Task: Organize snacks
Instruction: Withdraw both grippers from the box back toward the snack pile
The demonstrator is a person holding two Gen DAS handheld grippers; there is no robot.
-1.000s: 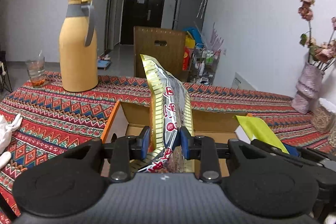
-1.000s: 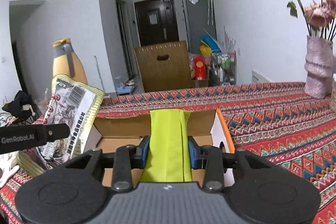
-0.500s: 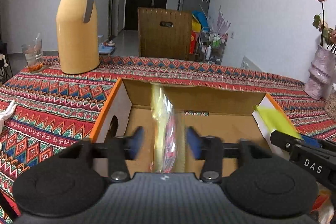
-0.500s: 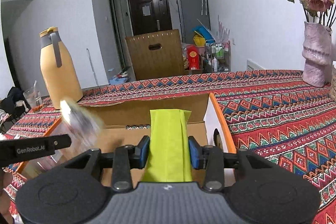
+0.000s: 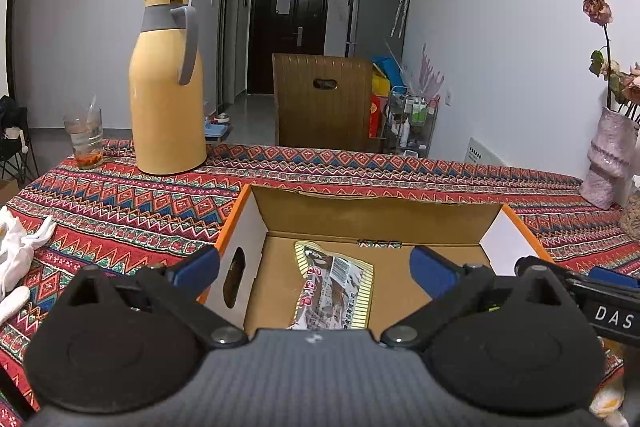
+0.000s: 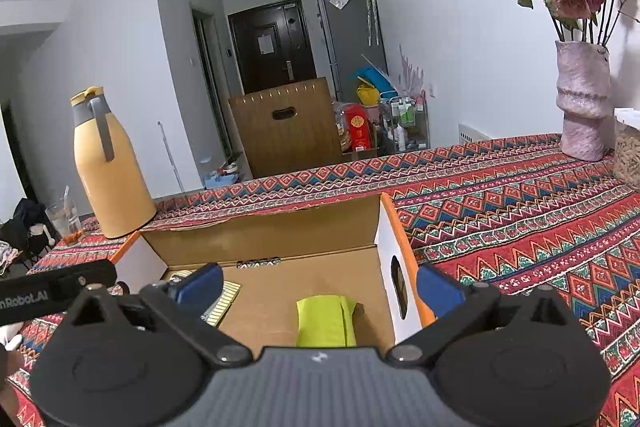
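Observation:
An open cardboard box (image 5: 372, 211) with orange edges sits on the patterned tablecloth. A silver and gold snack packet (image 5: 334, 287) lies flat on the box floor, below my left gripper (image 5: 314, 269), whose jaws are opening wide with nothing pressed between them. In the right wrist view a lime-green snack packet (image 6: 326, 321) lies on the box (image 6: 280, 231) floor near its right wall. Above it my right gripper (image 6: 318, 285) has its jaws opening wide, its pads off the packet. The corner of the silver packet (image 6: 224, 301) shows at the left.
A tall yellow thermos (image 5: 168, 87) and a glass (image 5: 85, 133) stand at the table's far left. A pink vase (image 6: 582, 103) with dried roses stands far right beside a woven container (image 6: 628, 151). White cloth (image 5: 16, 251) lies at the left edge. A chair back (image 5: 322, 103) is beyond the table.
Both grippers opened and let go. The silver packet dropped flat into the box from the left gripper; the green packet dropped onto the box floor from the right gripper.

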